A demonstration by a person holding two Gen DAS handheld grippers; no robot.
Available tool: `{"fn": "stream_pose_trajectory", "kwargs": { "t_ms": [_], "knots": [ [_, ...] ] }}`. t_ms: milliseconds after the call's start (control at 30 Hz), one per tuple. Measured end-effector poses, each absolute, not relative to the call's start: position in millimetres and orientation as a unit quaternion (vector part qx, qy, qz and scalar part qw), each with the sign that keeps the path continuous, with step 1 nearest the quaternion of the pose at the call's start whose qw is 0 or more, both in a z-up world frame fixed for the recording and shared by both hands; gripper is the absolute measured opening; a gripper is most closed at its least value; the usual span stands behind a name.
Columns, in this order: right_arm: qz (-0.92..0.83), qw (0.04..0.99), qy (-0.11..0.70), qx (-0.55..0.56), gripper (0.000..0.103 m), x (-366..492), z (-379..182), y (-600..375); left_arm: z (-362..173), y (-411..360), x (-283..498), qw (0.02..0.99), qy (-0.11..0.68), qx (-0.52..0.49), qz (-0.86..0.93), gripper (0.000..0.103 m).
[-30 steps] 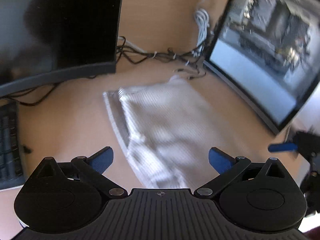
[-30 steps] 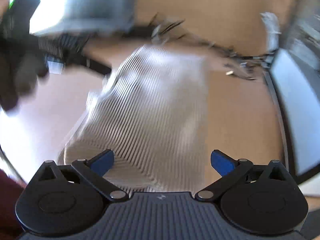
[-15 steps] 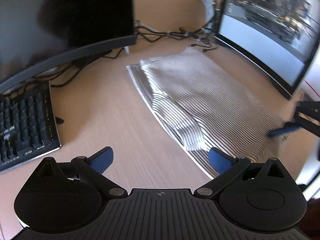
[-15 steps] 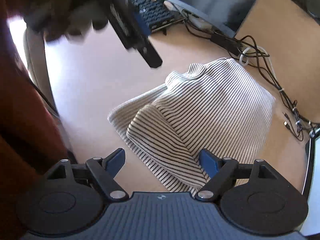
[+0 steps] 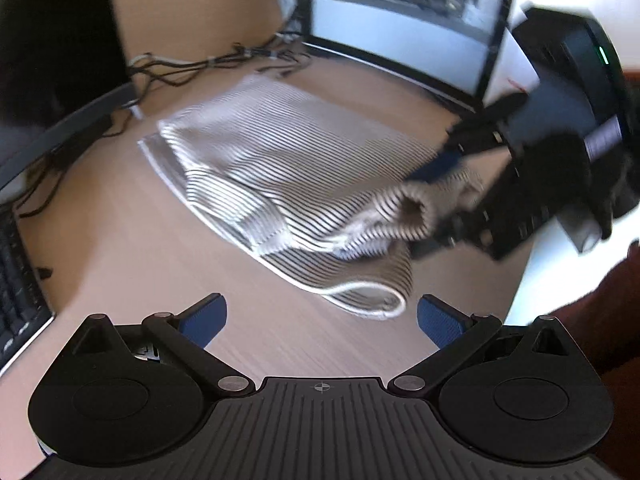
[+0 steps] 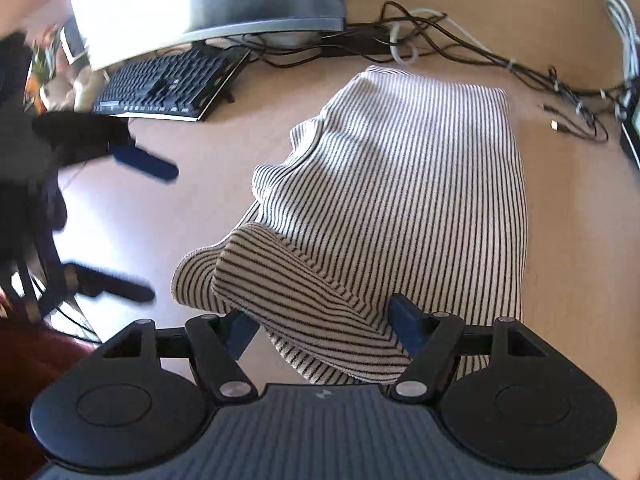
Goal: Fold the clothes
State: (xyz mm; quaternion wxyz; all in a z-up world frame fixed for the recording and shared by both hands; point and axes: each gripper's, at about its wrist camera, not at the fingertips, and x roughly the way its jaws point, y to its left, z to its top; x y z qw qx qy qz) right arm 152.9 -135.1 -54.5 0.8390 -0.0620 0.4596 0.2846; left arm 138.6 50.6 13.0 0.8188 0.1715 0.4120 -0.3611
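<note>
Striped garment (image 6: 420, 184) lies partly folded on the desk (image 5: 120, 248), ahead of both grippers. Right gripper (image 6: 324, 328) straddles the rolled near hem, jaws wide, not yet pinching. Left gripper (image 5: 322, 318) spread and empty, just short of the garment's corner. Risk: pinching only the top layer, so the fold unrolls or skews on lifting.

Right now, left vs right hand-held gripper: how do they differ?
1. The left hand-held gripper has nothing between its blue fingers, only bare wooden desk; the right hand-held gripper has a rolled fold of the striped knit garment between its fingers.
2. The left sits back from the garment's edge; the right is at it, lifting that fold.
Shared: both have black bodies, blue finger pads and spread jaws.
</note>
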Motion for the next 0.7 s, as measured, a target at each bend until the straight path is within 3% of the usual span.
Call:
{"fn": "stream_pose_trajectory", "kwargs": {
  "t_ms": [133, 233, 333, 500, 700],
  "knots": [
    [0.281, 0.839, 0.463, -0.047, 0.072, 150.5, -54.3, -135.5, -1.1, 27.1, 130.2, 0.807, 0.392, 0.232, -0.376, 0.103],
    [0.285, 0.840, 0.451, -0.098, 0.075, 145.9, -52.1, -126.5, -16.1, 11.2, 134.8, 0.812, 0.378, 0.285, -0.342, 0.103],
    [0.289, 0.840, 0.404, -0.217, 0.091, 125.3, -50.7, -110.7, -14.4, 9.6, 155.2, 0.828, 0.398, 0.255, -0.301, 0.103],
    [0.280, 0.841, 0.356, -0.297, 0.092, 102.3, -60.2, -108.8, 7.4, 17.5, 181.5, 0.849, 0.418, 0.161, -0.279, 0.103],
    [0.257, 0.850, 0.320, -0.329, 0.097, 100.2, -74.5, -110.4, 13.9, 15.4, 186.9, 0.851, 0.423, 0.145, -0.277, 0.103]
  ]
}}
